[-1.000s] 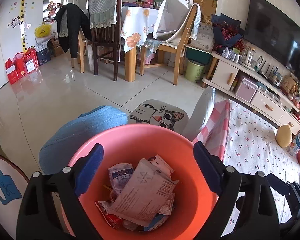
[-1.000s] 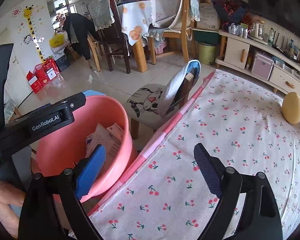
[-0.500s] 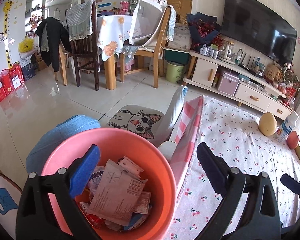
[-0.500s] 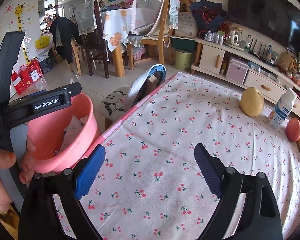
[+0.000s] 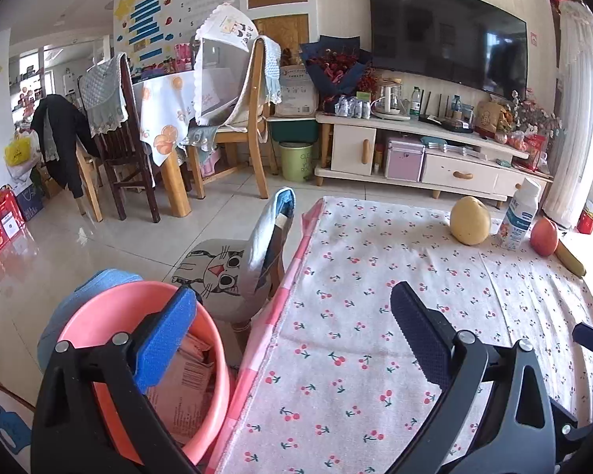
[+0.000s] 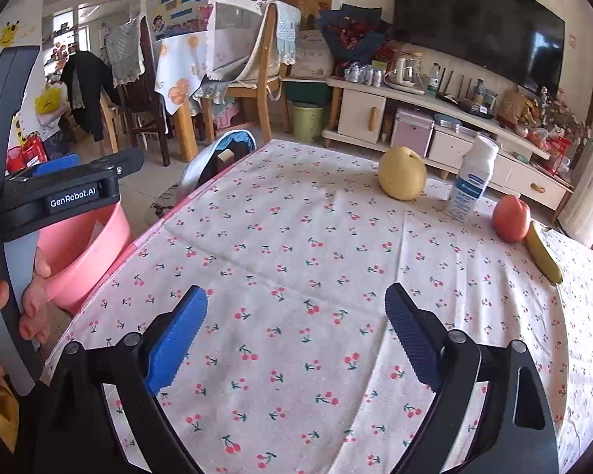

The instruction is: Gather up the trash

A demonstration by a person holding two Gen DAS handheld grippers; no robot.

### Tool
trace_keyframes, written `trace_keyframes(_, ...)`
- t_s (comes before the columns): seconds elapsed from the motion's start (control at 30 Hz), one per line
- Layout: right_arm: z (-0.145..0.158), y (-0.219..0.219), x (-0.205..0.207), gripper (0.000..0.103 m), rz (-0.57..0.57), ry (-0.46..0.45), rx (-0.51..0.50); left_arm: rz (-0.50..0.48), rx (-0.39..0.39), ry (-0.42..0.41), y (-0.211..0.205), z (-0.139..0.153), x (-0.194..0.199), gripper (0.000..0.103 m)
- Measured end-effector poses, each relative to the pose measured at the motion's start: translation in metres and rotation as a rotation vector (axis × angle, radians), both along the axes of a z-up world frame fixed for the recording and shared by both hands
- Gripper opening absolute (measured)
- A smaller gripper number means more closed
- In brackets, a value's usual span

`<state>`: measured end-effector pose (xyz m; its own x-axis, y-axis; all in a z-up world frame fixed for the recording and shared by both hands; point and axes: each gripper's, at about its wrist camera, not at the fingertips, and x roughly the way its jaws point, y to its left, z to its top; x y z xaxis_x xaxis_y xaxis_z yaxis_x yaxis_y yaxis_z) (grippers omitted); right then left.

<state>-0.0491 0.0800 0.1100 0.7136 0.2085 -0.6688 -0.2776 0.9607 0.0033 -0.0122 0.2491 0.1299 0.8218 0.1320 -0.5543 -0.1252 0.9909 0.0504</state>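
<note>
Cherry-printed cloth covered the table [image 6: 296, 237], and nearest the cameras both grippers hung over its near end with jaws spread wide and nothing between them: the right gripper [image 6: 296, 326] above the middle of the cloth, the left gripper [image 5: 292, 330] straddling the table's left edge. Just beside that edge, lower than the tabletop, stood the pink bucket [image 5: 99, 308], upright with its mouth facing up, holding the collected trash [image 5: 182, 379], a heap of crumpled wrappers and a printed paper packet lying flat with no clear long axis. A cat-print cushioned stool [image 5: 221, 272] sat just beyond the bucket. Across the open cloth no scraps showed, so the collecting looked nearly or wholly finished. At the far end a yellow pear [image 6: 402, 173], a white bottle [image 6: 470, 181], a red apple [image 6: 510, 218] and a banana [image 6: 543, 254] stood close together; the bottle was upright and the banana's long axis ran away from the camera along the right edge. The likeliest slip from here was mistaking one of these for rubbish, or the left gripper's blue pad, low beside the rim, knocking the bucket and tipping it. Farther back were the dining chairs and the television cabinet [image 5: 415, 150].
</note>
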Motion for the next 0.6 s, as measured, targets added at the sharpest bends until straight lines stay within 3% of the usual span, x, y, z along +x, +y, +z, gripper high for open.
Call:
trace_keyframes(0.2, 0.002, -0.042, -0.014, 0.093, -0.061, -0.042, 0.002, -0.052, -0.039, -0.004, -0.040, 0.000, -0.006, 0.099)
trace_keyframes(0.4, -0.001, -0.082, -0.025, 0.093, -0.110, -0.063, 0.001, -0.079, -0.017, -0.037, -0.084, 0.007, -0.018, 0.099)
trace_keyframes(0.6, 0.003, -0.123, -0.034, 0.093, -0.165, -0.085, 0.010, -0.102, -0.045, -0.041, -0.117, 0.011, -0.025, 0.099)
